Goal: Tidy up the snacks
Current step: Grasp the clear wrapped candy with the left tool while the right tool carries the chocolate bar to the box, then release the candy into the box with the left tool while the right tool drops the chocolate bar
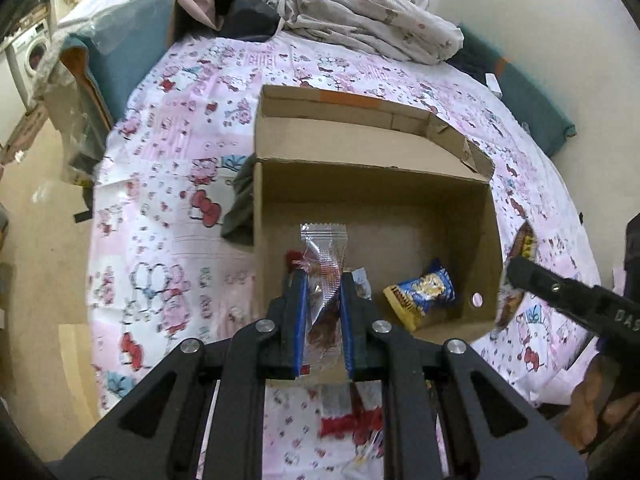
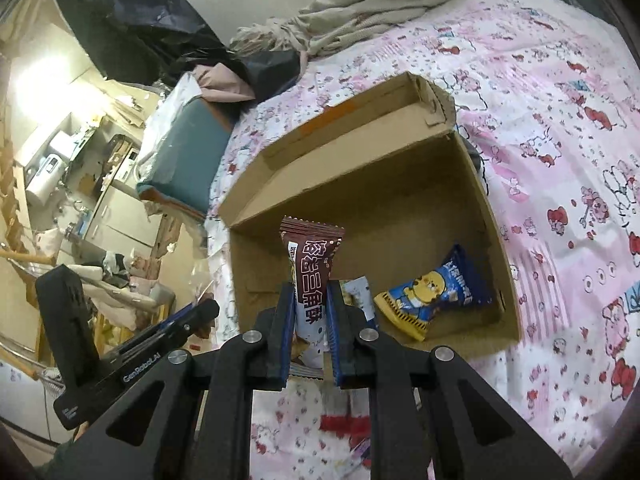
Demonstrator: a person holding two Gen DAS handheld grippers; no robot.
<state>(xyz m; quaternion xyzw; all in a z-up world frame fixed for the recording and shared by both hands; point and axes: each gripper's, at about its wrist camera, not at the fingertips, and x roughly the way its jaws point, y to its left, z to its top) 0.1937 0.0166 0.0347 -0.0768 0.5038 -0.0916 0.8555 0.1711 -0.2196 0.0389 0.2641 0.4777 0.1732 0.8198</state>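
Note:
An open cardboard box [image 1: 440,216] sits on a pink patterned bed sheet; it also shows in the right wrist view [image 2: 420,200]. A blue and yellow snack packet [image 1: 424,292] lies inside it at the near right, seen also in the right wrist view [image 2: 432,300]. My left gripper [image 1: 323,280] is shut on a clear snack packet [image 1: 324,256] with red-brown contents, held over the box's near edge. My right gripper [image 2: 312,292] is shut on a brown and white snack packet [image 2: 312,264], held upright over the box's near edge. The right gripper [image 1: 520,268] shows at right in the left wrist view.
A crumpled blanket [image 1: 360,20] and dark clothes lie at the far end of the bed. A teal cushion [image 1: 132,44] stands at the bed's left. A dark cloth [image 1: 240,204] lies against the box's left wall. More packets [image 1: 352,420] lie on the sheet below the grippers.

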